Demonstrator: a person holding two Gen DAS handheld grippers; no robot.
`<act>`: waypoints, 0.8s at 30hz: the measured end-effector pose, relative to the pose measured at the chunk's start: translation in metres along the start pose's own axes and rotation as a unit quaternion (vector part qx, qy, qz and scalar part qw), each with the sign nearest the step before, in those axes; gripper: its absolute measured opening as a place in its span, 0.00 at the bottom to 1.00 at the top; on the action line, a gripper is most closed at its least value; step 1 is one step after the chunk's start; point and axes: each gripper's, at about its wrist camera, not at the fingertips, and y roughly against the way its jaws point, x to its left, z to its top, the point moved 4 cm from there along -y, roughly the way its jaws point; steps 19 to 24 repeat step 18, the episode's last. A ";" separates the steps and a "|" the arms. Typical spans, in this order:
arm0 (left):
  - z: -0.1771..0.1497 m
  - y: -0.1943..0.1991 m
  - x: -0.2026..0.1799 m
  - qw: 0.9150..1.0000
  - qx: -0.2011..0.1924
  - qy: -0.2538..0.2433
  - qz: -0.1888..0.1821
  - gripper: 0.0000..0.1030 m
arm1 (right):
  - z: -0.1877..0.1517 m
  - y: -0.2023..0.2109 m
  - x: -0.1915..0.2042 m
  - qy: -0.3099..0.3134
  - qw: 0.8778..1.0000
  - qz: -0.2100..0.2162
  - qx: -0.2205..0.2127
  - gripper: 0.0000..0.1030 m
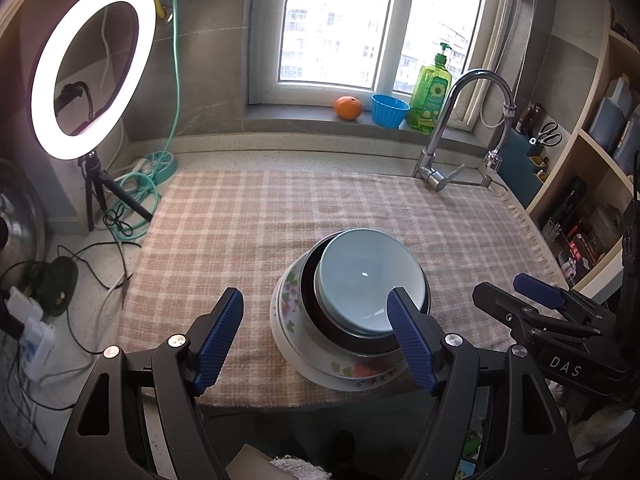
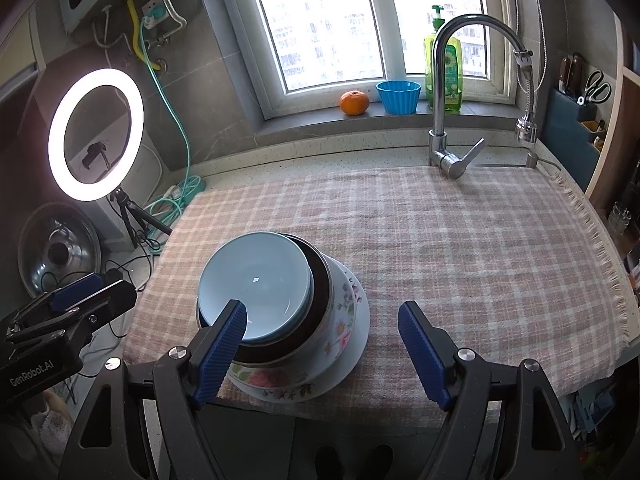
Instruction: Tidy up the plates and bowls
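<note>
Blue bowl [image 1: 366, 276] nested in dark bowl [image 2: 320, 280], floral bowl, plate [image 2: 356, 332]; stack looks done. My left gripper [image 1: 316, 340], right gripper [image 2: 324, 348]: jaws wide, empty.

Your window [image 2: 384, 20] sits at 12 o'clock in a grey tiled wall [image 2: 224, 80], daylight pouring through its 2 panes onto the stone sill [image 2: 400, 118]. At 10 o'clock you have a lit ring light [image 2: 95, 134] on a small tripod. A chrome faucet [image 2: 444, 92] rises at 1 o'clock behind the plaid cloth [image 2: 460, 248] covering your counter, and open shelving [image 1: 592, 184] stands at 3 o'clock.
</note>
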 end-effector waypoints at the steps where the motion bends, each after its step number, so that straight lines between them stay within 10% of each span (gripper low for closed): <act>1: 0.000 0.000 0.001 1.000 0.001 0.001 0.000 0.72 | 0.000 -0.001 0.000 0.000 1.000 0.001 0.001 0.73; 24: -0.002 -0.003 0.002 1.000 0.004 0.001 -0.001 0.72 | -0.002 -0.007 0.001 0.000 1.000 -0.002 0.009 0.73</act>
